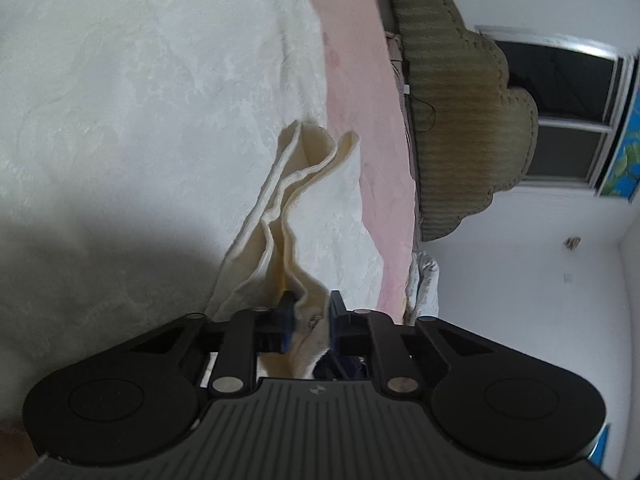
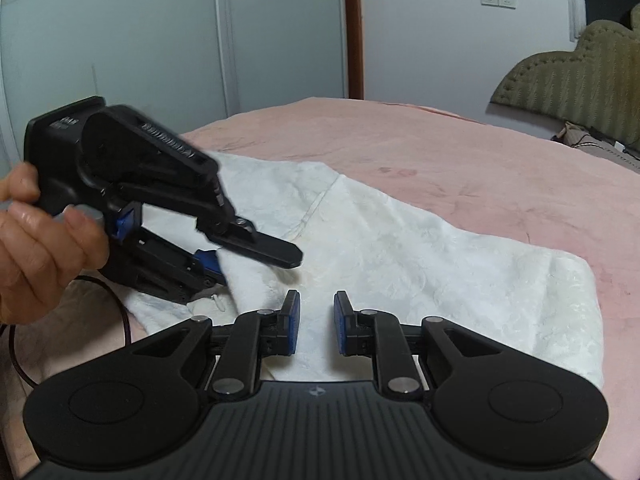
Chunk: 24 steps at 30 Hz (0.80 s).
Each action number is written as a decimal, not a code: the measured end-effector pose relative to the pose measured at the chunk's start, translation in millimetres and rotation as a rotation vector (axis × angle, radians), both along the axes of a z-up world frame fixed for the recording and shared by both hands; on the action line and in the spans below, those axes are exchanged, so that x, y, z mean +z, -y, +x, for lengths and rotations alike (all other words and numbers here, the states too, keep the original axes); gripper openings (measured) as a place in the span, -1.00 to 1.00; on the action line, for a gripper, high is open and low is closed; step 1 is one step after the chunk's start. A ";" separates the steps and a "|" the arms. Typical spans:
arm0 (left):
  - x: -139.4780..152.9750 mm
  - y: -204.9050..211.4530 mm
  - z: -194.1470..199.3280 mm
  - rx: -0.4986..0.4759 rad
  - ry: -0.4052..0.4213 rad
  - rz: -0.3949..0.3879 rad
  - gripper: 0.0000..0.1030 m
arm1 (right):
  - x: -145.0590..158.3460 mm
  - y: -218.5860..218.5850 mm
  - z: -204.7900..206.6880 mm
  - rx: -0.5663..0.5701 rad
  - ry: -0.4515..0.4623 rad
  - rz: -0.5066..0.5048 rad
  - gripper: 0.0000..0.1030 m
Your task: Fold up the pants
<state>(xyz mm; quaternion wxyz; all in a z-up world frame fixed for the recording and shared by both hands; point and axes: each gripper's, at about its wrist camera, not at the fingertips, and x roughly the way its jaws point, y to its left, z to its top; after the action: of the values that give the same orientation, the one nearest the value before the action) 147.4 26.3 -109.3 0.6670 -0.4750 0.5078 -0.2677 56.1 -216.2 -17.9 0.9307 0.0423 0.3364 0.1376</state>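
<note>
Item: pants (image 2: pixel 400 248), white, textured cloth, lying on the pink bed (image 2: pixel 460 160); in the right wrist view they spread from near the camera toward the far right, one end squared off at the right edge.

Left gripper (image 1: pixel 311 312): fingers pressed onto a bunched edge of the pants, cloth gathered in folds between the blue pads (image 1: pixel 286 320). From the right wrist view the same tool (image 2: pixel 224 256) is held in a hand (image 2: pixel 36 240) at the left edge of the garment, with cloth lifted at that corner.

Right gripper (image 2: pixel 316 320): fingers spread, nothing between them, hovering just over the near part of the pants; contact with the cloth cannot be told.

Surroundings: headboard (image 2: pixel 568 80), olive, at the far right; wardrobe doors (image 2: pixel 160 40) behind; cable (image 2: pixel 112 308) beside the hand.

Progress, judged: early to middle. The garment looks fairly flat and possibly already doubled leg over leg, though layers cannot be counted with certainty. One edge is gripped; the second grip is not yet made.

Remaining, judged: seize the near edge with the right tool, carry both held points across to the far end, lay down, smooth, and probably fold once more
</note>
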 end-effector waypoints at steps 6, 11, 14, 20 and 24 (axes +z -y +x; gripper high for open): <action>39.7 -1.7 -15.9 -0.026 0.226 0.162 -0.75 | 7.5 -8.9 5.1 -0.001 0.035 0.028 -0.66; 45.7 3.2 -30.0 -0.055 0.265 0.299 -0.75 | -4.6 -23.9 8.9 0.036 -0.006 -0.025 -0.66; 29.6 2.6 -32.6 -0.055 0.224 0.312 -0.74 | -8.4 -22.6 5.8 0.021 -0.030 -0.015 -0.66; 31.4 -8.3 -30.8 -0.042 0.203 0.274 -0.69 | -8.5 -25.7 -2.5 0.012 -0.013 -0.023 -0.37; 53.9 -18.1 -36.0 0.014 0.274 0.338 -0.64 | -14.8 -22.0 1.1 -0.007 -0.016 -0.002 -0.38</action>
<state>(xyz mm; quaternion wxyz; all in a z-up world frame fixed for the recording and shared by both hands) 111.4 44.4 -55.4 0.8016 -0.3192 0.4469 -0.2363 57.2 -194.3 -32.7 0.9284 0.0439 0.3439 0.1335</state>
